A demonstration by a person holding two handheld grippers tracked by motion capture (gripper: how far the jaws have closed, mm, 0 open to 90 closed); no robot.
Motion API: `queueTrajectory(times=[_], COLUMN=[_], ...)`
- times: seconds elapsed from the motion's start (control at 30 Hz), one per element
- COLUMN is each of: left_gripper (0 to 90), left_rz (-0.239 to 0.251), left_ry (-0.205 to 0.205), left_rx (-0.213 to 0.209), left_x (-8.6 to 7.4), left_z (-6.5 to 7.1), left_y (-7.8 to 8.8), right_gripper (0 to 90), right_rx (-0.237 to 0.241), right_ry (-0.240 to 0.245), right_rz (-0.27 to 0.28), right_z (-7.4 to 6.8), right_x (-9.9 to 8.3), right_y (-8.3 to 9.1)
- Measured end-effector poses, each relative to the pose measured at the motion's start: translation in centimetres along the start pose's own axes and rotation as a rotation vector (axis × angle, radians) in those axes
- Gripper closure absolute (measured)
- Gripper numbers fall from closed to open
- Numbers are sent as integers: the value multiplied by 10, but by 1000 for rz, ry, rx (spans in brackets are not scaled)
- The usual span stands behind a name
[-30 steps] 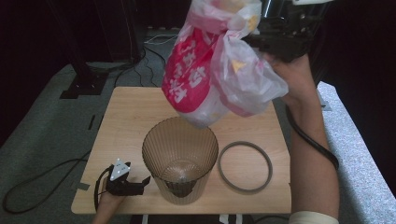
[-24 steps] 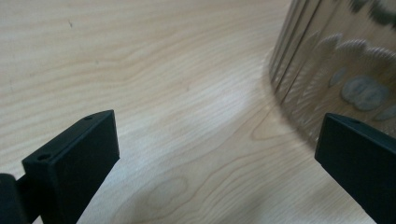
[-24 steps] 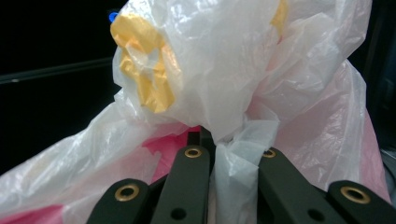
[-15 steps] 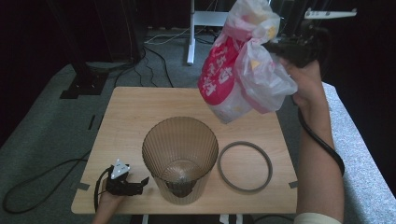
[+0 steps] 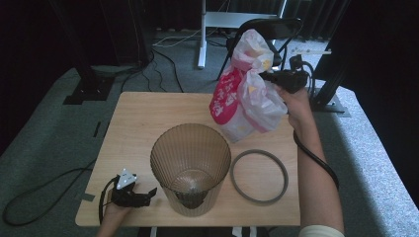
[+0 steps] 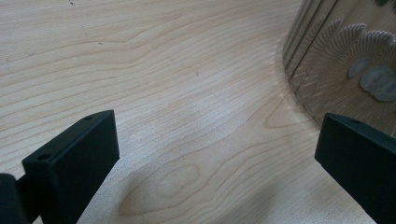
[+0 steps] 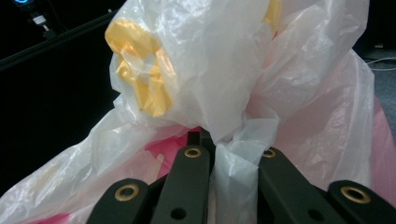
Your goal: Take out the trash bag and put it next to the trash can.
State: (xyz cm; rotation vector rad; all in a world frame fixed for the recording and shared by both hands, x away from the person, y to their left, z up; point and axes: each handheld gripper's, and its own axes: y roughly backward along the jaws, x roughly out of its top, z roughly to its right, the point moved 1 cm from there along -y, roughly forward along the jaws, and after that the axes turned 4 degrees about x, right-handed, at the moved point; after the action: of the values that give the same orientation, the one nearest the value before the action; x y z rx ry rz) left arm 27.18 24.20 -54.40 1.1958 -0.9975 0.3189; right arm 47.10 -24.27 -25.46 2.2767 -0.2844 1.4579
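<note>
High view, bag: the crumpled white, pink and yellow plastic bag [image 5: 247,94] comes down from high above the far right corner; now it hangs low, its bottom at or just above the light wooden table [image 5: 143,123], just beyond the bin.
High view, right gripper: the right gripper [image 5: 276,79] sinks with the bag and pinches it at the far right edge.
High view, meaning: my read, the bag is being brought down to line the bin; it is not over the mouth yet.
High view, bin: the ribbed translucent brown plastic bin [image 5: 190,168] stands upright near the front edge, with no bag in it; something dark shows at its bottom, too dim to name.
High view, ring: the flat grey ring [image 5: 259,176] lies on the table just right of the bin, apart from it.
High view, left gripper: the left gripper [image 5: 141,196] rests at the front left, unmoved, just beside the bin.
Left gripper view, fingers: wide apart, bare table between them; the bin wall [image 6: 345,60] rises at upper right.
Right gripper view, fingers: clamped together on a twisted fold of the bag [image 7: 233,93].
</note>
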Motion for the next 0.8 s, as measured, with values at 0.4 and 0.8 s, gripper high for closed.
queueTrajectory(times=[0.4, 0.8], left_gripper=[0, 0], left_rz=[7, 5], left_ry=[8, 11], left_rx=[3, 0], left_x=[-1, -1], left_z=[-1, -2], left_y=[0, -1], right_gripper=[888, 888], right_rx=[14, 43], right_ry=[-66, -127], right_rz=[-8, -22], right_z=[21, 37], right_x=[-31, -54], right_y=[-42, -79])
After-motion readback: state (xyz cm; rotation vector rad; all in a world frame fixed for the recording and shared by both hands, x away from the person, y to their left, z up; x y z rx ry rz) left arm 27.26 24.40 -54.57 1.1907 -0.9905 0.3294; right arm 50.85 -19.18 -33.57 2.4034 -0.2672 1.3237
